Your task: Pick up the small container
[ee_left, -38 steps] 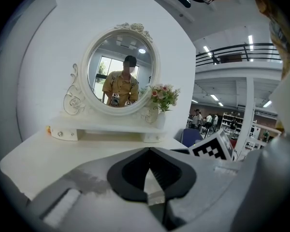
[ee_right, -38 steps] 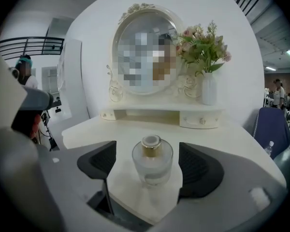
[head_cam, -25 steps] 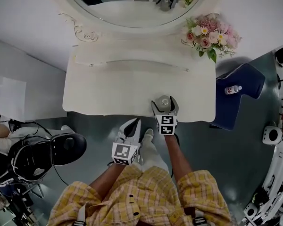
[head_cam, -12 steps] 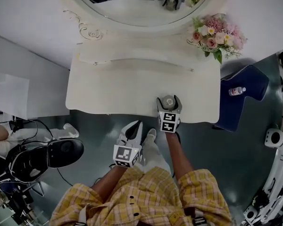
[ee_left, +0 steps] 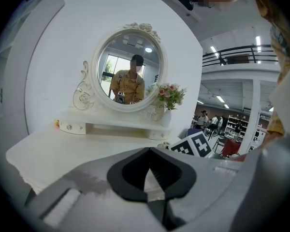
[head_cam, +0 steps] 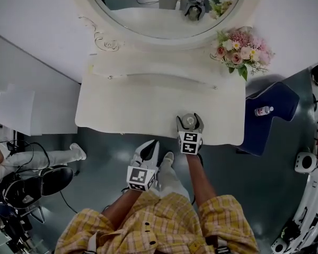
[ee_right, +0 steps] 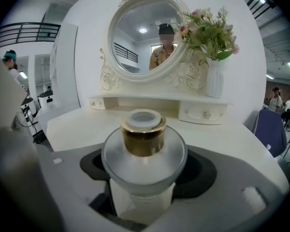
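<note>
The small container (head_cam: 188, 121) is a frosted round jar with a gold collar and white cap (ee_right: 144, 151). It stands upright near the front edge of the white vanity table (head_cam: 127, 105). My right gripper (head_cam: 189, 118) reaches over that edge, one jaw on each side of the jar. Its jaws are closing, and a little dark pad still shows on both sides of the jar (ee_right: 145, 170). My left gripper (head_cam: 147, 151) hangs below the table edge, off the table, shut with nothing in it (ee_left: 149, 152).
A round mirror (head_cam: 164, 4) and a raised shelf with small drawers stand at the table's back. A vase of pink flowers (head_cam: 241, 46) is at the back right. A blue chair (head_cam: 278, 97) with a bottle (head_cam: 262, 110) on it stands to the right, and a black office chair (head_cam: 37, 181) to the left.
The right gripper's jaws have narrowed around the jar, which has not moved. The left gripper stays shut below the table edge. The head view has shifted slightly.
</note>
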Tool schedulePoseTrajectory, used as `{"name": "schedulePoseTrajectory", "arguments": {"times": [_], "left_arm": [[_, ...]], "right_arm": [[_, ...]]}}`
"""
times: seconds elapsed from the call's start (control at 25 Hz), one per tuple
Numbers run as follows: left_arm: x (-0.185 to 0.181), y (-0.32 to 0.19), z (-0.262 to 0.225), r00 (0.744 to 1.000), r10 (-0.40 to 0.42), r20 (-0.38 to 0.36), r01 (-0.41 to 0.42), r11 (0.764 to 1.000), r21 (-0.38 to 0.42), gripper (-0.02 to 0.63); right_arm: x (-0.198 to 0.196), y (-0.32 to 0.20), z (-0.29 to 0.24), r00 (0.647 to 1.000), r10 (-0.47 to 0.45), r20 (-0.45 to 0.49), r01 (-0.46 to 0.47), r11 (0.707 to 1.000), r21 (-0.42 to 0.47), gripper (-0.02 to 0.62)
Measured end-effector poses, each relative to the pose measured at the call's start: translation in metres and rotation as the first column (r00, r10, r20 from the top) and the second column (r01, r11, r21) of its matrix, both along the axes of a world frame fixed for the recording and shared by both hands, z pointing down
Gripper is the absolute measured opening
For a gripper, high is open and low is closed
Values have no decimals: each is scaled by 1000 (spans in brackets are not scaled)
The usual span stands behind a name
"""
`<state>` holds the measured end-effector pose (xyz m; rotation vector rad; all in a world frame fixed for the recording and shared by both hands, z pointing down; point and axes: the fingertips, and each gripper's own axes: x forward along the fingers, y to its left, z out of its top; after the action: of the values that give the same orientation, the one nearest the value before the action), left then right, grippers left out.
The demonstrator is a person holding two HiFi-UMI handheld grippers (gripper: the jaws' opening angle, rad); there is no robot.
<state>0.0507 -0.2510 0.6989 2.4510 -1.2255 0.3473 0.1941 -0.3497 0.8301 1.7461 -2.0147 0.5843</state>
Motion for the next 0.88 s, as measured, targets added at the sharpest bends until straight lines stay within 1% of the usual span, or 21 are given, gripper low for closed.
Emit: {"name": "schedulePoseTrajectory", "arguments": {"times": [0.28, 0.56, 0.88], "left_arm": [[-1, -10, -19, 1000, -3, -7, 3, 999, 38, 0], [-5, -22, -43, 1000, -5, -13, 6, 996, 87, 0], [-18, -25, -67, 1000, -22, -21, 25, 991, 130, 0]], "right_arm": [[7, 0, -32, 999, 22, 35, -23, 999, 23, 341], [9, 4, -72, 998, 25, 55, -29, 997, 77, 341], [-6, 18, -119, 997, 3, 82, -14, 991, 135, 341]]}}
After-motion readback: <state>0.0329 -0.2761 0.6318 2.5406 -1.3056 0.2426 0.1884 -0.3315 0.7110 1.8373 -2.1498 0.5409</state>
